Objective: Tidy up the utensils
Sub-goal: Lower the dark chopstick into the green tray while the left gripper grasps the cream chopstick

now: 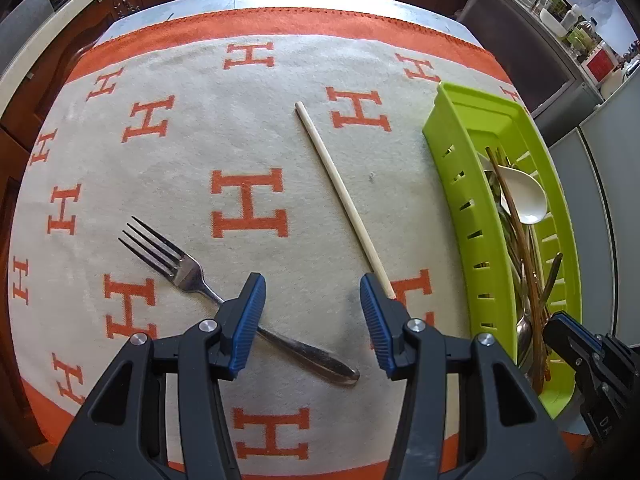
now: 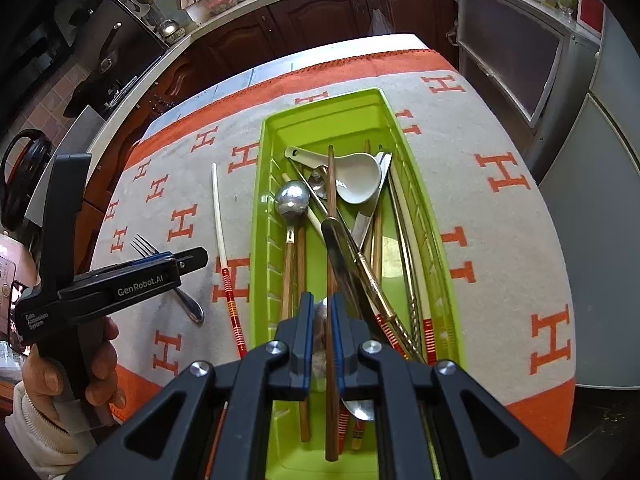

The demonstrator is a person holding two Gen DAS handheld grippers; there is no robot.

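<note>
A steel fork (image 1: pixel 192 276) lies on the orange-and-white cloth (image 1: pixel 120 184), its handle running under my open left gripper (image 1: pixel 312 312). A white chopstick (image 1: pixel 340 192) lies beside it, its near end by the right finger. It also shows in the right wrist view (image 2: pixel 222 236), as does the fork (image 2: pixel 146 246). The green tray (image 2: pixel 436 216) holds a white ceramic spoon (image 2: pixel 356 178), a metal ladle (image 2: pixel 292 200), a knife and several chopsticks. My right gripper (image 2: pixel 322 320) hangs over the tray's near end, nearly shut, with a brown wooden chopstick (image 2: pixel 331 216) and a spoon between its pads.
The green tray (image 1: pixel 452 160) stands at the cloth's right side. Dark wooden cabinets (image 2: pixel 320 12) and a cluttered counter stand behind the table. A grey cabinet (image 2: pixel 516 64) stands to the right. The left gripper shows in the right wrist view (image 2: pixel 132 276), held by a hand.
</note>
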